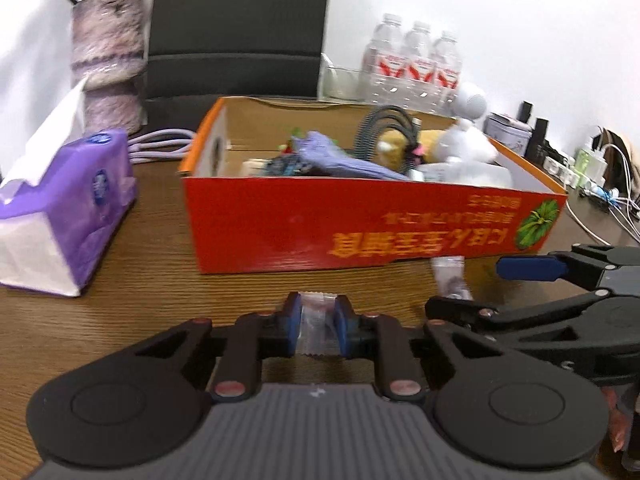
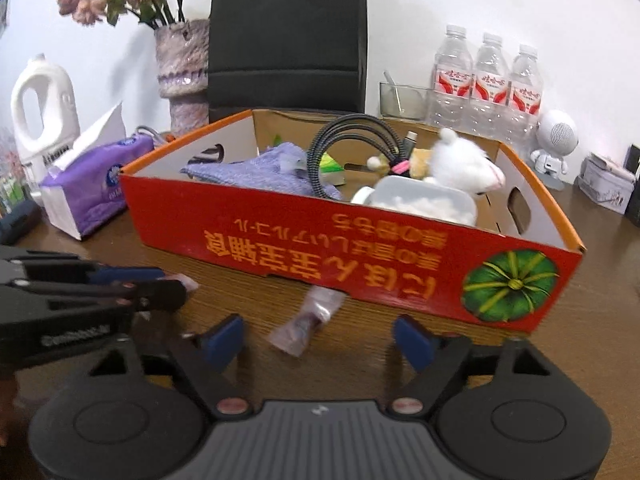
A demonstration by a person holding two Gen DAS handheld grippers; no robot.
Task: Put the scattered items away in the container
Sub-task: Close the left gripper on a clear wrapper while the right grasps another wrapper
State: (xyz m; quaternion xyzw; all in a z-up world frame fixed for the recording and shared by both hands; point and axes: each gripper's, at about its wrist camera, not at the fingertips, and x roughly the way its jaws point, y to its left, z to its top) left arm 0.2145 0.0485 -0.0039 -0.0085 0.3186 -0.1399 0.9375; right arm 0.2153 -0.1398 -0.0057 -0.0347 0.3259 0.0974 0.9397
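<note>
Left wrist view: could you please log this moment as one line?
left claw: shut on clear sachet | right claw: open, second sachet between fingers, on table | red box: part filled

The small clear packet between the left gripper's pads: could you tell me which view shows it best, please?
The left wrist view: the clear packet sits centred between the left gripper pads, which press on it. In the right wrist view only a pale end shows past the left gripper's fingers.
</note>
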